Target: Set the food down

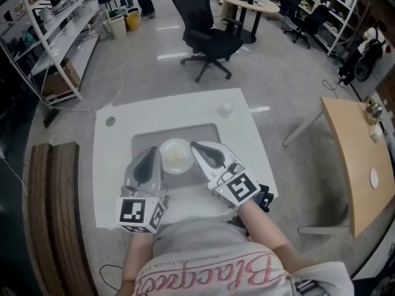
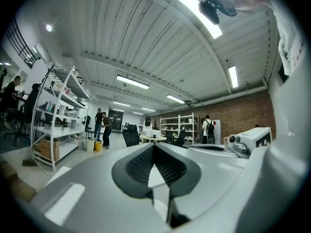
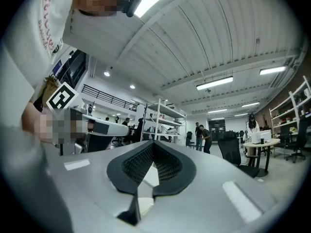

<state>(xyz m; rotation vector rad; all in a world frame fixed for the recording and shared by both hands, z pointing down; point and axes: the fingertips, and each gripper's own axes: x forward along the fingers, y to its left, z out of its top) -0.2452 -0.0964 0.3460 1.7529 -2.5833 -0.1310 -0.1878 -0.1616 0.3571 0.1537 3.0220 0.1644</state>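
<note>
Head view gives us the food [image 1: 178,160], a pale lump in a white bowl [image 1: 165,147]. The bowl sits between the two claws, just right of the left claw [image 1: 150,153] and just left of the right claw [image 1: 199,147]. The right claw's tip comes up to the bowl's rim, but we cannot tell whether it touches.

Under both claws, the bowl stands on a grey mat [image 1: 185,133], which lies on the white bench [image 1: 114,165]. A small white cup [image 1: 226,108] stands on the bench ahead of the right claw, near the far edge and well apart from the bowl. A black office chair [image 1: 207,32] is on the floor further ahead, past the bench.

In the left gripper view we see the left claw [image 2: 154,149] with its jaws together, the ribbed dark pads [image 2: 138,166] meeting at the tips with nothing between them. The right gripper view shows the right claw [image 3: 153,148] the same way, jaws together and empty.
</note>
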